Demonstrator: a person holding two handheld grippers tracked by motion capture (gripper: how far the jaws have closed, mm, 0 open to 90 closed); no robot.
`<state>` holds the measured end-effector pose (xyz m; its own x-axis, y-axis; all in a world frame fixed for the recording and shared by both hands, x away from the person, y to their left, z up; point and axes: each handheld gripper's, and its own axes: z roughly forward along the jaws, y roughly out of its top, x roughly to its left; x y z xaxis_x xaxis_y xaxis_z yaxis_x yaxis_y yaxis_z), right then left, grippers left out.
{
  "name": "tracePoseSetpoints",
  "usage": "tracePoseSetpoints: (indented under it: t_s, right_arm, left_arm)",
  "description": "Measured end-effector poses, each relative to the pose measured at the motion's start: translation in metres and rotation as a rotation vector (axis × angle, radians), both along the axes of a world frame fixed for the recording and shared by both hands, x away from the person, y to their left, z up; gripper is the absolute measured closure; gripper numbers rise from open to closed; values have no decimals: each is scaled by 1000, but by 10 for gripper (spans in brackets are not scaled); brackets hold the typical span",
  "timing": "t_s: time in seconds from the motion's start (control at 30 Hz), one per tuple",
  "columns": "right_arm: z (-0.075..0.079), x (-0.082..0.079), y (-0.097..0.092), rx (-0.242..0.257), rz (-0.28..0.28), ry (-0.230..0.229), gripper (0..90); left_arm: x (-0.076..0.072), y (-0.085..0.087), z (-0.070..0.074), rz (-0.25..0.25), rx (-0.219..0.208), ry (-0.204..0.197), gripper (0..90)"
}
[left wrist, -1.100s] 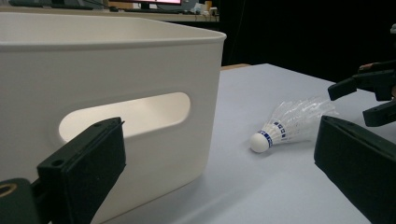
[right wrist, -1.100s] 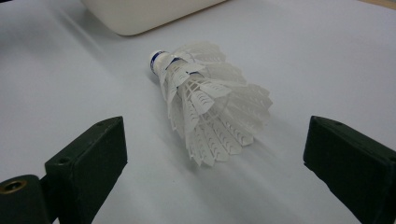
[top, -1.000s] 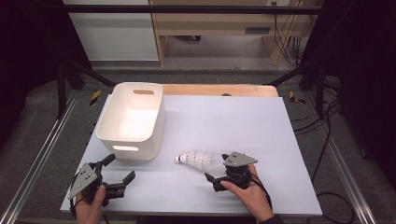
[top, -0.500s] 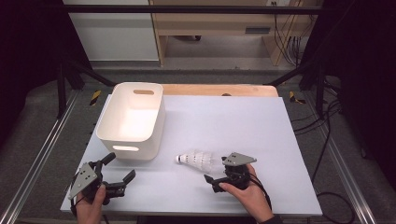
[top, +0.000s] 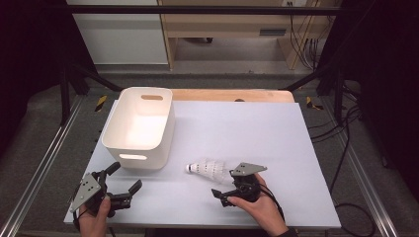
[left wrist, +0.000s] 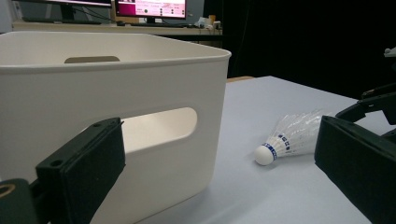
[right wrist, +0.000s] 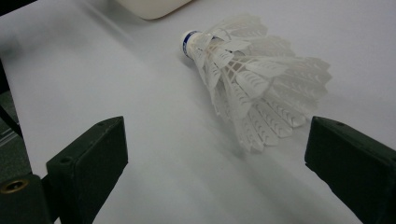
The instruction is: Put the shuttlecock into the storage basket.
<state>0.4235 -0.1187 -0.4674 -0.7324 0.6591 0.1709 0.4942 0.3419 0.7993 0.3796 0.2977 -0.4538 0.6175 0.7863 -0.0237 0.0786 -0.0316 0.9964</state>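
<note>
White feathered shuttlecock [top: 208,169] lies on its side, lower middle of the high view, cork tip pointing left.

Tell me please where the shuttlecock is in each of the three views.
High view: shuttlecock lower centre, just ahead of the right gripper.
Left gripper view: right of centre, cork toward camera.
Right gripper view: upper centre, feathers toward camera.
Shared landmark: white bin.

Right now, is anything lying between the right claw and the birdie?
No. In the right gripper view, bare white table separates the open right claw from the shuttlecock, with nothing in the way.
</note>
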Motion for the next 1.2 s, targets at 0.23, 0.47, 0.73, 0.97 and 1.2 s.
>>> tracePoseSetpoints:
  t_s: [0.23, 0.47, 0.73, 0.97, 1.2]
  right_arm:
    - [-1, 1, 11, -12, 17, -7, 108]
    - [-4, 8, 19, -4, 21, -11, 174]
    - [-10, 16, 26, 6, 32, -40, 281]
    - [-11, 19, 30, 14, 25, -50, 355]
    - [-11, 21, 32, 13, 24, -62, 410]
  left_arm:
    - [1, 0, 0, -4, -2, 2, 16]
    - [1, 0, 0, -8, 4, 2, 16]
    - [1, 0, 0, -10, 3, 5, 16]
    - [0, 0, 0, -7, 2, 5, 16]
    - [0, -1, 0, -9, 10, 4, 16]
